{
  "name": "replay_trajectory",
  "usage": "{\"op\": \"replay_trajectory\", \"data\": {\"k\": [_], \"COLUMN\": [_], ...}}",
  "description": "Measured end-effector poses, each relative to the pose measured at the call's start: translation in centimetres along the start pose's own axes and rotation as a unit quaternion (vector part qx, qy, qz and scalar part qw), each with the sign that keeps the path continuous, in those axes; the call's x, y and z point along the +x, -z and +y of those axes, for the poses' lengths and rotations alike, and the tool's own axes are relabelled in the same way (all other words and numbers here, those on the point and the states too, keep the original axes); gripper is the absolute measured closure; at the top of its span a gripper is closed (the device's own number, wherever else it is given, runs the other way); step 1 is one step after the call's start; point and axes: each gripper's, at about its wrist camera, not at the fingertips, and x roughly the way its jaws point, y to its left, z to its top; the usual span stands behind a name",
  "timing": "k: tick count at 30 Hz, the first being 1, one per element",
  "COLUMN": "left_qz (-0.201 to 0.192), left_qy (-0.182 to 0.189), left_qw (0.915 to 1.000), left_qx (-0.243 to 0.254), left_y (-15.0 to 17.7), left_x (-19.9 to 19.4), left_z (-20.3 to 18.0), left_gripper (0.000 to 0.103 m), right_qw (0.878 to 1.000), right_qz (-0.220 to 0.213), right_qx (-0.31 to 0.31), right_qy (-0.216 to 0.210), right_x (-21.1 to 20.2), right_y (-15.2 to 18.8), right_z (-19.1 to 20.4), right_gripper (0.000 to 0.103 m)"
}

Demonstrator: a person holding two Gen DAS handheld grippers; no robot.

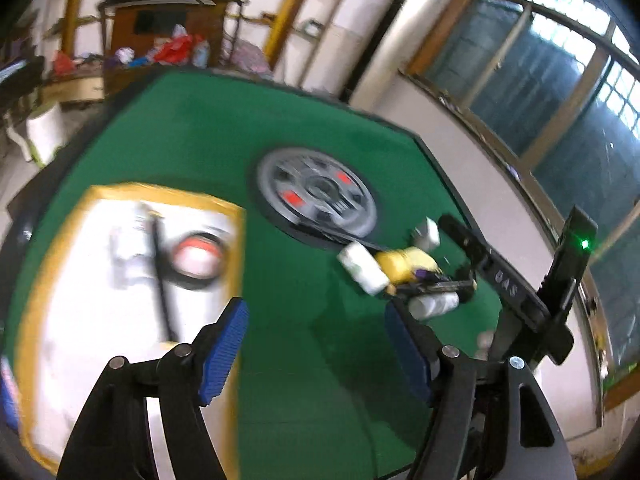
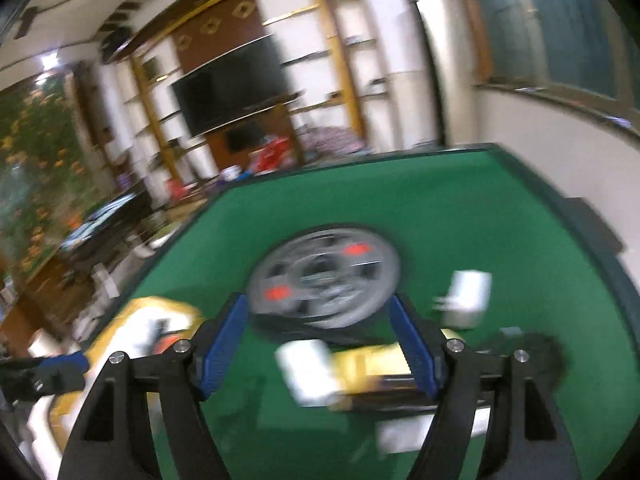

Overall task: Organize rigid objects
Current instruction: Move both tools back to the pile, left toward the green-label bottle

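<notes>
A green table (image 1: pixel 192 136) holds a white tray with a yellow rim (image 1: pixel 48 248) at the left; in it lie a blurred white item, a black stick and a round red-and-white thing (image 1: pixel 196 256). A pile of small objects lies at the right: a white cylinder (image 1: pixel 362 268), a yellow bottle (image 1: pixel 400 266), a white cube (image 1: pixel 428 234), another white bottle (image 1: pixel 434 305). My left gripper (image 1: pixel 316 344) is open and empty above the table between tray and pile. My right gripper (image 2: pixel 320 344) is open and empty above the yellow bottle (image 2: pixel 368 360) and a white cylinder (image 2: pixel 306 372). The right gripper's body (image 1: pixel 516 292) shows in the left wrist view.
A grey round disc with red marks (image 1: pixel 316 192) sits in the table's middle, also in the right wrist view (image 2: pixel 324 276). A white cube (image 2: pixel 466 296) lies right of it. The tray (image 2: pixel 160 312) shows at lower left. Shelves, a TV and windows stand beyond the table.
</notes>
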Motion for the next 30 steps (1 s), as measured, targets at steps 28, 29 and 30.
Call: {"op": "replay_trajectory", "data": {"k": [28,29,30], "left_qz": [-0.001,0.001,0.003], "left_qy": [-0.069,-0.065,-0.062], "left_qw": [0.9971,0.9974,0.9976], "left_qx": [0.031,0.032,0.031], "left_y": [-2.9,-2.9,-2.8], "left_x": [16.0,16.0,15.9], "left_z": [-7.5,-7.5,-7.4], "left_gripper": [0.046,0.047,0.047], "right_qw": [0.993,0.993,0.992], "right_qz": [-0.023,-0.022,-0.020], "right_qx": [0.118,0.119,0.121], "right_qy": [0.008,0.009,0.010], "right_x": [-0.4,-0.4,-0.3], "right_y": [1.4,1.5,1.5], "right_z": [-10.6,-10.7,-10.7], "right_gripper": [0.030,0.030,0.030]}}
